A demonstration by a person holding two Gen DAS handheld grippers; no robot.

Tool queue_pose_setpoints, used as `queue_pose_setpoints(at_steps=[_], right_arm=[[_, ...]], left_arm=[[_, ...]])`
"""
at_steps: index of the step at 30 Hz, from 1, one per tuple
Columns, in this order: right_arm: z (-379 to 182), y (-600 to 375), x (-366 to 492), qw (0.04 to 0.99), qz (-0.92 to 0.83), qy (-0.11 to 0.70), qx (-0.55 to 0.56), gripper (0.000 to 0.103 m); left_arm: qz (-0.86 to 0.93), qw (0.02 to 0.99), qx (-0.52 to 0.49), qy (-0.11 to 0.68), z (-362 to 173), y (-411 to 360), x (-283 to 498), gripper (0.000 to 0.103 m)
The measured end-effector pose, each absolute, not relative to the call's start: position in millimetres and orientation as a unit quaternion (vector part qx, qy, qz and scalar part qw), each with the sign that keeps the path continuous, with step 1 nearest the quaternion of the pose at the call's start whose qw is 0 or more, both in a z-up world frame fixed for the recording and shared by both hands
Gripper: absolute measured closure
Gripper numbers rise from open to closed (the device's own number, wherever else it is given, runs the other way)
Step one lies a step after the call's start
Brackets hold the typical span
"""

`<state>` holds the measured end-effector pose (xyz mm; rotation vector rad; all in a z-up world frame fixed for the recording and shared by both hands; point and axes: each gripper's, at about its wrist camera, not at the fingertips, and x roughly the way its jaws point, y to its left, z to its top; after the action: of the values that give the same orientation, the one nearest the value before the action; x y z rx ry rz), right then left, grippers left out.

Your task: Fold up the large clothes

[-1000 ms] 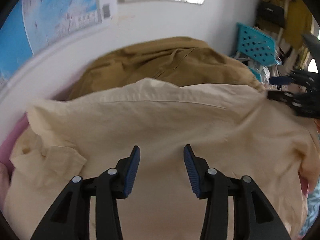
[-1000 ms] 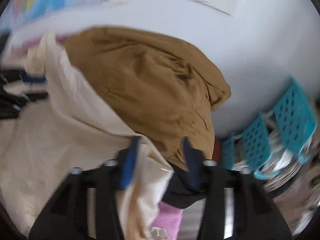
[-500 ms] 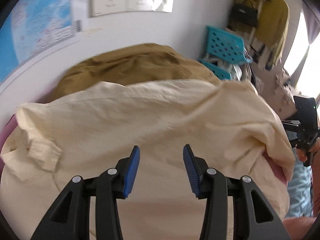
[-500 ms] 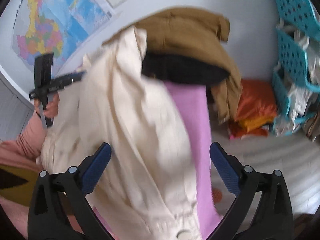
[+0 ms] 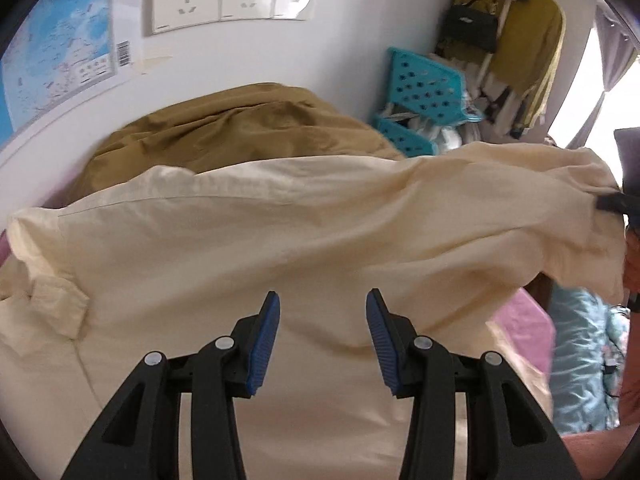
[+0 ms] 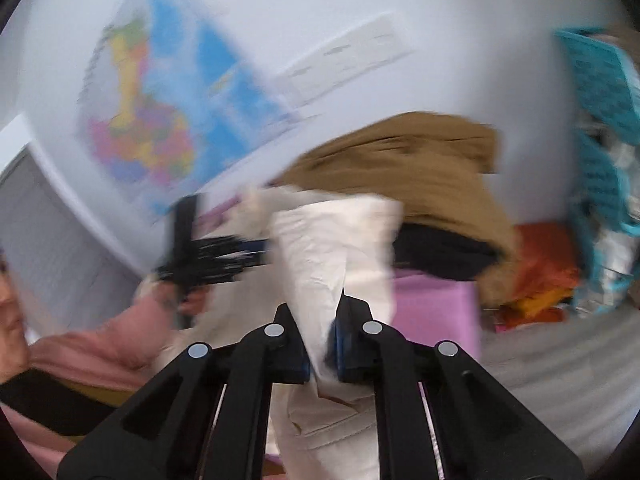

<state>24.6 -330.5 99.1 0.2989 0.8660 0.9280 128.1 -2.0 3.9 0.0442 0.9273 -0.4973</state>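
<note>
Left gripper (image 5: pixel 322 320), black with blue ribbed pads: jaws parted, holding nothing, above the large cream cotton shirt (image 5: pixel 280 248) filling the frame's centre and bottom. Right gripper (image 6: pixel 322 344), black: jaws closed on a pinched fold of that shirt (image 6: pixel 332 248), which rises to the blurred frame's centre. Crumpled mustard-brown jacket (image 5: pixel 224 132): behind the shirt, upper centre. Pink cloth surface (image 5: pixel 524 328): under the shirt, lower right. Turquoise perforated plastic baskets (image 5: pixel 428 88): upper right. Blue wall map (image 5: pixel 52 52): upper left.

Shirt (image 5: pixel 280 248) apparently before jacket (image 5: pixel 240 128).
</note>
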Motion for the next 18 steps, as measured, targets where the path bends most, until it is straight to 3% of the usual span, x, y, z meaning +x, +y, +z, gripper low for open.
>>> queue_pose_setpoints(at_steps=[7, 9, 18], right_arm=[[131, -214, -2, 0.727, 0.525, 0.43, 0.107, 0.09], [130, -187, -1, 0.711, 0.537, 0.441, 0.111, 0.083], [68, -51, 17, 0.662, 0.547, 0.508, 0.068, 0.068]], left_arm=[[-0.274, 0.862, -0.019, 0.425, 28, 24, 100, 0.06], [-0.266, 0.874, -0.035, 0.406, 41, 51, 86, 0.06], [-0.177, 0.917, -0.072, 0.35, 76, 172, -5, 0.059]])
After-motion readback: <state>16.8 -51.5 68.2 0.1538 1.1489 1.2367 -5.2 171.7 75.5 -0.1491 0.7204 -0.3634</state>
